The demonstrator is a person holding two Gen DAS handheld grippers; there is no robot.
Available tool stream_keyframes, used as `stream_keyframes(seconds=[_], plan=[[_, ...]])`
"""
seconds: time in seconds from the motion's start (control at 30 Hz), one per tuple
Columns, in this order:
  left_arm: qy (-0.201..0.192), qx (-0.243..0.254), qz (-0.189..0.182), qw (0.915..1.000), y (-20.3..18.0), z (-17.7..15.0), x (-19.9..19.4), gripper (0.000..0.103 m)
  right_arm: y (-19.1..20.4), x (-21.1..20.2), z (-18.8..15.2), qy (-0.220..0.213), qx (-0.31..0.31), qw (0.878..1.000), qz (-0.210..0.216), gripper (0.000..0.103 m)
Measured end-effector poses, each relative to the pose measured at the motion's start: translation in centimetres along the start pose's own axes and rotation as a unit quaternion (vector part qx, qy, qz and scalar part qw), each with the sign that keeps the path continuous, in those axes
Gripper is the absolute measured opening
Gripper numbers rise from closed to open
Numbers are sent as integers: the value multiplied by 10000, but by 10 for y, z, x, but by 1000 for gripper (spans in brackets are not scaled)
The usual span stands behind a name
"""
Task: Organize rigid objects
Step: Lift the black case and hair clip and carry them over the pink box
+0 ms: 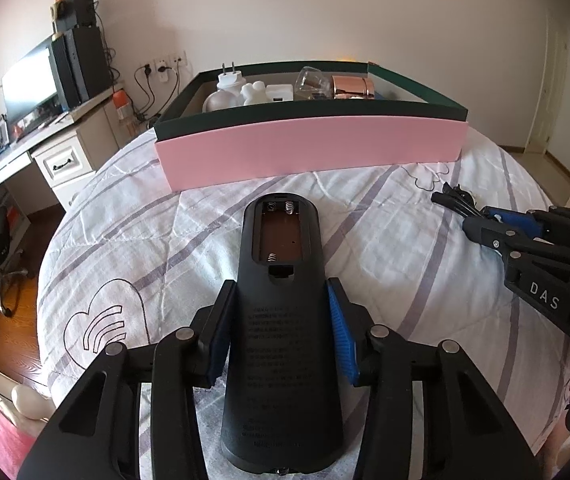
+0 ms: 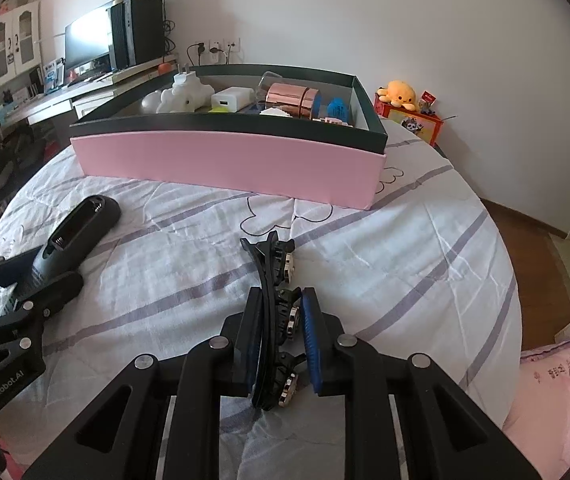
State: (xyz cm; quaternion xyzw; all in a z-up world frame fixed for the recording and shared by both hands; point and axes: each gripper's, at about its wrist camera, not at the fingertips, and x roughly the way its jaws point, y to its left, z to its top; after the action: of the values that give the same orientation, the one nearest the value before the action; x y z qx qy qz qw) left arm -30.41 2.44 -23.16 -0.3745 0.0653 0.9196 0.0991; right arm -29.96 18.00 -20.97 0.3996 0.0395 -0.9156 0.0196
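**Item 1 — black remote control** [image 1: 281, 320]. Lies back-up on the quilt [image 1: 165, 240], near side of the box. Hard matt plastic, long and tapered, battery cover missing, springs exposed in the open bay. Left gripper [image 1: 283, 332]: jaws drawn in to a middling width, both pads against the remote's flanks, so it appears gripped.
Risk: the body narrows and is smooth; a grip low on the wider end could let the far end droop or slide out when lifted.

**Item 2 — black strap-like piece with metal studs** [image 2: 281, 320]. Curved, thin, ribbed, with shiny round fittings along one side; exact kind unclear. Right gripper [image 2: 281, 340]: jaws narrow, clamped on it edgewise.
Risk: the free far end could flex, swing and catch the box wall.

**Item 3 — box** [image 2: 229, 160]. Far side of the bed; pink cardboard front, dark green rim. Already holds white plugs, a copper-coloured cylinder and a clear glass.
Risk: crowded contents; a dropped item may knock the glass.
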Motion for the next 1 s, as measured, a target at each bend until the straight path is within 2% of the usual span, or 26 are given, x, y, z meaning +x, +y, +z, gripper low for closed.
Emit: stream_keyframes(seconds=[0.4, 0.63, 0.77, 1.0], plan=[[6, -347, -123, 9993, 6, 3, -2, 44, -8, -3, -4, -87, 196, 9995, 243, 19], [-71, -306, -86, 9995, 8, 7, -12, 44, -11, -8, -1, -109, 326, 9980, 535, 19], [-221, -316, -72, 9992, 11, 10, -22, 44, -6, -12, -1, -130, 252, 9979, 586, 19], [-227, -268, -56, 9994, 16, 13, -28, 44, -4, -25, 3, -229, 227, 9973, 659, 19]])
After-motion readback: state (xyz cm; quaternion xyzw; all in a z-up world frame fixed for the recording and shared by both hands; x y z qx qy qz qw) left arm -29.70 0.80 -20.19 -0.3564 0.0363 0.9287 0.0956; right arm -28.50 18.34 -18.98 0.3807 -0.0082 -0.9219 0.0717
